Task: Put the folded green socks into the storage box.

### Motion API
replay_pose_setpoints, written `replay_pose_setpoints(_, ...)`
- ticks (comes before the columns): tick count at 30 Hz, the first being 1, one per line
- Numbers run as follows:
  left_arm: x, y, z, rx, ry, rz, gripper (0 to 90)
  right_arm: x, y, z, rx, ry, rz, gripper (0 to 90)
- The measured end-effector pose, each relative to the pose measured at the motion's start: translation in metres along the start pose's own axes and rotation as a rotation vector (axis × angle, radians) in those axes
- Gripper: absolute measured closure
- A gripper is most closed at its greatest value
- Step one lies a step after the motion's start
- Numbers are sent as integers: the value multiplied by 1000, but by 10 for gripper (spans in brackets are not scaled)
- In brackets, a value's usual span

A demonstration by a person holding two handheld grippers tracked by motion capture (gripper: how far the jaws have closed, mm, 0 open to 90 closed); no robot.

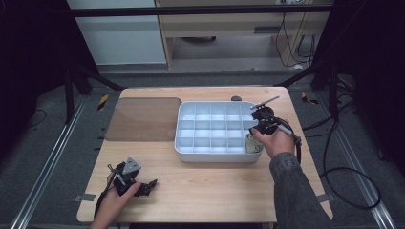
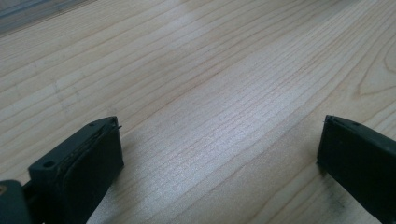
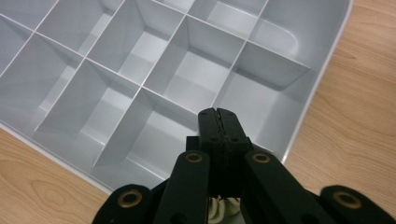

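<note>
Hovering right gripper (image 3: 218, 114), jaws pinched together w/ nothing clearly between them, is needing steady aim into tray (image 1: 184, 143) corner cell; left gripper (image 1: 152, 183) is resting wide open, empty.

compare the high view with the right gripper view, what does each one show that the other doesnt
Only the high view takes in the left gripper, open and resting low on the table, the brown mat left of the tray, and a greenish thing in the tray's near right corner under the person's right hand. Only the right gripper view shows the right gripper shut tight, with nothing visible between its tips. Both show the white compartment tray, its visible cells bare, and the wooden tabletop.
</note>
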State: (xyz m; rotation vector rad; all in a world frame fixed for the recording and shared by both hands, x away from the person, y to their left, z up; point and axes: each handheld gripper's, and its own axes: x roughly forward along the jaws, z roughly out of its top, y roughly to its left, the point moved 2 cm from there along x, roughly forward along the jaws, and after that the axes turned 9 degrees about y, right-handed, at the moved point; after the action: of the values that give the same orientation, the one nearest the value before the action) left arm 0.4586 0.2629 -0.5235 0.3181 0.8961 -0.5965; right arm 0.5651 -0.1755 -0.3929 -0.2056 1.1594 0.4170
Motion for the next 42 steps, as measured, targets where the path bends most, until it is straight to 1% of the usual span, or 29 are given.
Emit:
replay_pose_setpoints(7, 0, 0, 0, 1, -1, 0, 0, 10, 9, 5, -19, 18, 6, 900)
replay_pose_setpoints(11, 0, 0, 0, 1, -1, -1, 0, 15, 13, 10, -18, 29, 4, 900)
replay_pose_setpoints(13, 0, 0, 0, 3, 0, 0, 0, 18, 13, 12, -11, 37, 2, 900)
replay_pose_setpoints(15, 0, 0, 0, 4, 1, 0, 0, 20, 12, 14, -23, 38, -7, 900)
replay_pose_setpoints(17, 0, 0, 0, 5, 2, 0, 0, 22, 13, 16, -16, 46, -6, 900)
replay_pose_setpoints(20, 0, 0, 0, 5, 2, -1, 0, 23, 12, 20, -17, 53, -17, 900)
replay_pose_setpoints(24, 0, -1, 0, 8, 2, -2, 0, 27, 9, 21, -1, 77, -29, 900)
replay_pose_setpoints(26, 0, -1, 0, 9, 3, -3, 0, 27, 6, 20, 7, 85, -39, 900)
replay_pose_setpoints(27, 0, -1, 0, 9, 3, -3, 0, 28, 4, 19, 3, 84, -42, 900)
replay_pose_setpoints(28, 0, -1, 0, 9, 2, -3, 0, 27, 3, 18, 8, 93, -39, 900)
replay_pose_setpoints(29, 0, -1, 0, 9, 2, -3, 0, 27, 2, 16, 2, 99, -44, 900)
replay_pose_setpoints(36, 0, -1, 0, 9, 1, -4, 0, 28, -6, 2, 15, 103, -47, 900)
replay_pose_setpoints(37, 0, -1, 0, 8, 0, -5, 0, 28, -7, 0, 8, 98, -50, 900)
replay_pose_setpoints(40, 0, -1, 0, 8, 0, -4, 0, 29, -9, -5, 14, 100, -54, 900)
replay_pose_setpoints(42, 0, -1, 0, 8, 0, -4, 0, 31, -10, -9, 18, 111, -56, 900)
